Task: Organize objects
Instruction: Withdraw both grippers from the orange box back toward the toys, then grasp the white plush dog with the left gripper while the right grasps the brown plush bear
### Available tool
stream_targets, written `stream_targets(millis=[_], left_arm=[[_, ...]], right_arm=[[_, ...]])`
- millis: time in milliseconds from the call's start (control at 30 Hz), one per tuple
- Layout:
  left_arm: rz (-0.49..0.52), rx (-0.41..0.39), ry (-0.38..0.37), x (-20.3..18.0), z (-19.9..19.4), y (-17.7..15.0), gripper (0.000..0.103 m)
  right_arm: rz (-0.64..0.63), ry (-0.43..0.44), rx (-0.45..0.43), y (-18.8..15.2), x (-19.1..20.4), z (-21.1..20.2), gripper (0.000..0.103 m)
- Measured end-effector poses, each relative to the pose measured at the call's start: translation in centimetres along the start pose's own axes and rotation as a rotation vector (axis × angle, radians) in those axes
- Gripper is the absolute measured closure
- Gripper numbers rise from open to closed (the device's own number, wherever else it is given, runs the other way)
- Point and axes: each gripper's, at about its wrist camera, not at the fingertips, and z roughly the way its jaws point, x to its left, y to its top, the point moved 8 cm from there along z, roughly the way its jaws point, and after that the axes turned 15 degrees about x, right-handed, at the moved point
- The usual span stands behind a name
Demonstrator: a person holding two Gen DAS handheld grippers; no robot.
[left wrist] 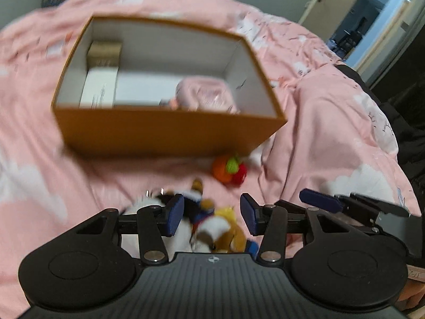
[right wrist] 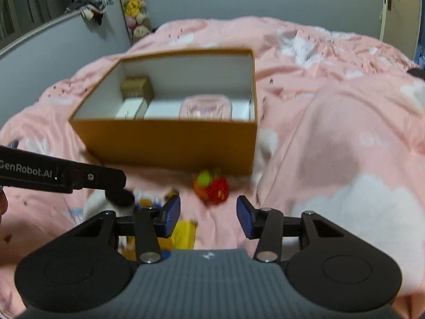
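Bedding, a pink quilt (right wrist: 332,133), covered the whole bed. On it, in the middle, stood the open orange box (left wrist: 164,130), with a gold carton, a white carton and a pink pouch already inside. Near its front wall lay a small red and orange knitted toy (right wrist: 212,187). The step seemed to be collecting the loose plush toys (left wrist: 212,226); next, the jaws must close on one and lift it over the wall. The left gripper (left wrist: 212,216) hung low over the plush toys, jaws open around them. The right gripper (right wrist: 208,216) hovered beside, jaws open and empty.
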Motion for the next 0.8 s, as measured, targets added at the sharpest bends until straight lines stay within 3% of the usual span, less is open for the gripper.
stream_targets(millis=[333, 433, 500, 667, 800], left_arm=[[-0.099, 0.000, -0.058, 2.8, 1.0, -2.0, 0.048], [-0.112, -0.012, -0.015, 3.0, 0.2, -2.1, 0.047], [-0.142, 0.004, 0.062, 3.7, -0.3, -2.4, 0.047], [-0.173, 0.060, 0.025, 4.4, -0.3, -3.5, 0.046], [-0.168, 0.088, 0.011, 4.3, 0.7, -3.9, 0.046]], right_arm=[[0.101, 0.100, 0.170, -2.3, -1.0, 3.9, 0.063], [0.100, 0.097, 0.166, -2.4, -0.8, 3.8, 0.063], [0.093, 0.087, 0.142, -2.1, -0.5, 3.2, 0.063], [-0.059, 0.121, 0.025, -0.9, 3.0, 0.6, 0.063], [-0.183, 0.108, 0.078, -1.4, 5.9, 1.8, 0.064]])
